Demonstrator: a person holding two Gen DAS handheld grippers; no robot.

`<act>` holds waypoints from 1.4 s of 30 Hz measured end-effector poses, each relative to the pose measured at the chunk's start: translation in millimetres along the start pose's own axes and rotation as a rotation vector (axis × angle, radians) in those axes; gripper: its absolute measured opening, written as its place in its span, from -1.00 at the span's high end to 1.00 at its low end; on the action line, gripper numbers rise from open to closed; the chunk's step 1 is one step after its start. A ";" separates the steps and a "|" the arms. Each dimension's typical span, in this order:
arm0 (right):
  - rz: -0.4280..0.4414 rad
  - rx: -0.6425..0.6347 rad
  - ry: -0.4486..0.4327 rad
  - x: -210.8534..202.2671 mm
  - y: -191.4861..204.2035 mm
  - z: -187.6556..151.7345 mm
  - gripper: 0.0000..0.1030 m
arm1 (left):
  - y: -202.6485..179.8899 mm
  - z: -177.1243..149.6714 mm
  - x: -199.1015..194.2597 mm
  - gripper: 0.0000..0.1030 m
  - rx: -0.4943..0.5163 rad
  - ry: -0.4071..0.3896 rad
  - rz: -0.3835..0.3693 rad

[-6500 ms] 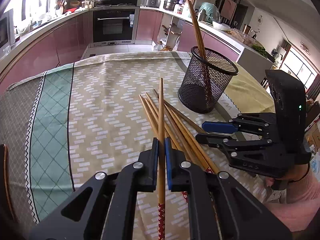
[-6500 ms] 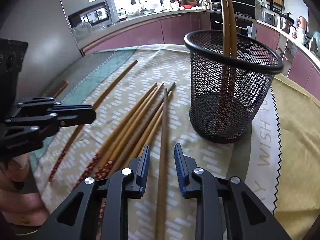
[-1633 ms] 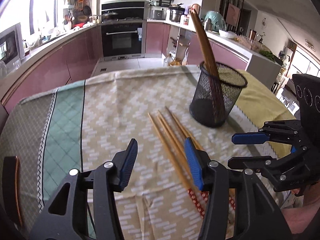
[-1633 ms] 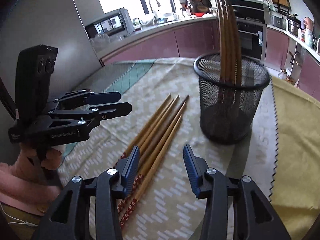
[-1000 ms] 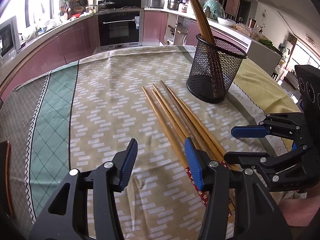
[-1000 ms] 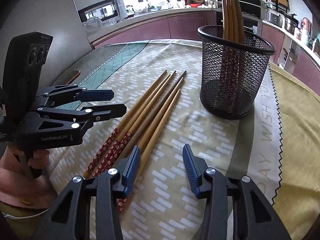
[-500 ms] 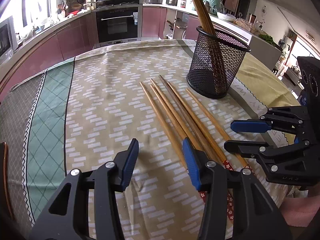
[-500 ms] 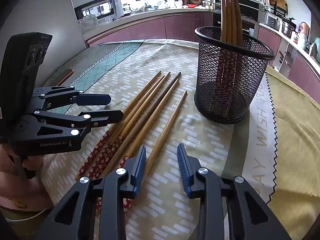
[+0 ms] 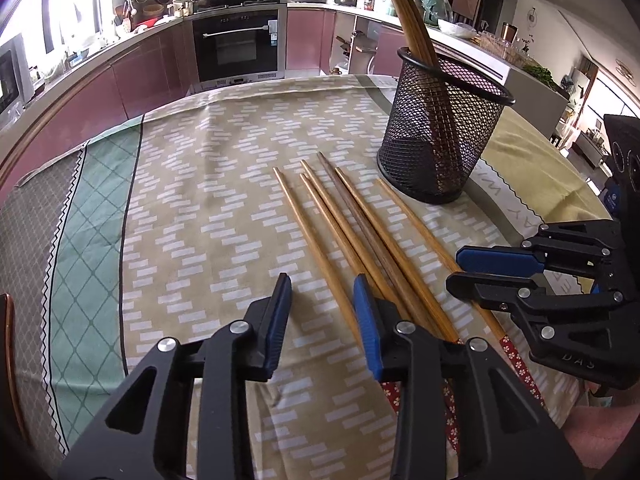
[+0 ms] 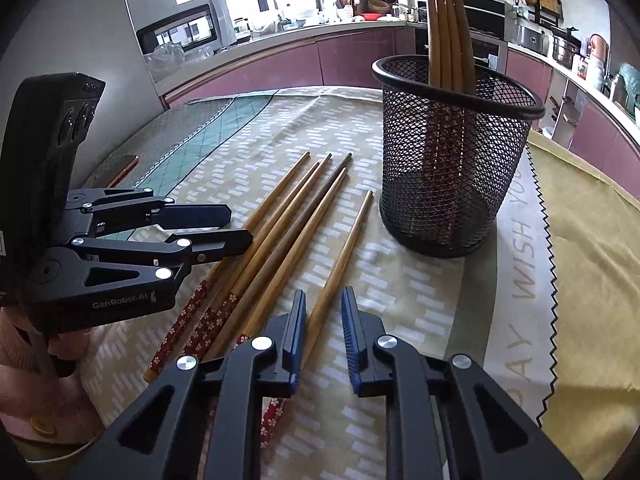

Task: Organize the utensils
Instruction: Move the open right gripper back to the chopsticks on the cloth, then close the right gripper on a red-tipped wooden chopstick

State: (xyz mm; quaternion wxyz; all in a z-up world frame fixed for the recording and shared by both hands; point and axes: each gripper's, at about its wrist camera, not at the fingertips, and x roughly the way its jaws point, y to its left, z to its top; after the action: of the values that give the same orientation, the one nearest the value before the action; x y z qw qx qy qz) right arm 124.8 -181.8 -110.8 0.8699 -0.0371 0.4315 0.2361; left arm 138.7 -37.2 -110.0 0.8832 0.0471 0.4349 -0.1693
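Observation:
Several wooden chopsticks (image 9: 352, 216) lie side by side on the tablecloth, also in the right wrist view (image 10: 288, 224). One chopstick (image 10: 340, 256) lies apart on the right, and my right gripper (image 10: 322, 312) is open with its jaws straddling its thick end. A black mesh holder (image 9: 444, 136) stands beyond, with several chopsticks upright in it (image 10: 448, 40). My left gripper (image 9: 322, 300) is open and empty, with the leftmost chopstick (image 9: 316, 248) running between its jaws. The right gripper shows from the side in the left wrist view (image 9: 492, 268).
A patterned beige and green tablecloth (image 9: 180, 200) covers the table, with a yellow-green cloth (image 10: 592, 240) to the right. A brown object (image 9: 8, 344) lies at the table's left edge. Kitchen counters and an oven (image 9: 236, 44) stand behind.
Both grippers have come lower and closer to the chopsticks. The right gripper's jaws have narrowed around the lone chopstick. One chopstick now lies apart from the bundle.

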 end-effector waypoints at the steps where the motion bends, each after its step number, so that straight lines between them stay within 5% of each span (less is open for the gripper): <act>1: 0.000 0.002 -0.001 0.1 -0.3 -0.1 0.74 | 0.4 1.2 0.7 0.43 -0.004 0.000 0.002; 10: 0.024 0.040 -0.006 -1.3 -7.2 -0.1 0.81 | 7.3 5.9 4.4 0.74 -0.044 0.003 0.015; 21: 0.047 0.084 -0.033 -10.1 -17.7 1.4 0.88 | 11.6 3.0 0.7 0.84 -0.093 0.001 0.006; 36: 0.091 0.043 -0.014 -4.9 -7.8 7.9 0.88 | -0.6 -6.5 -8.7 0.85 -0.041 0.000 -0.036; 42: 0.069 0.021 0.015 1.8 -4.7 9.1 0.84 | -1.1 -3.3 -0.7 0.62 -0.004 0.012 -0.006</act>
State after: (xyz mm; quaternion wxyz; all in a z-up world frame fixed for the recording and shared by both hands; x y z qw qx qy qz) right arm 134.5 -182.9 -107.2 0.8584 -0.0149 0.4413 0.2614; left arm 135.4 -37.4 -111.5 0.8802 0.0451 0.4406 -0.1706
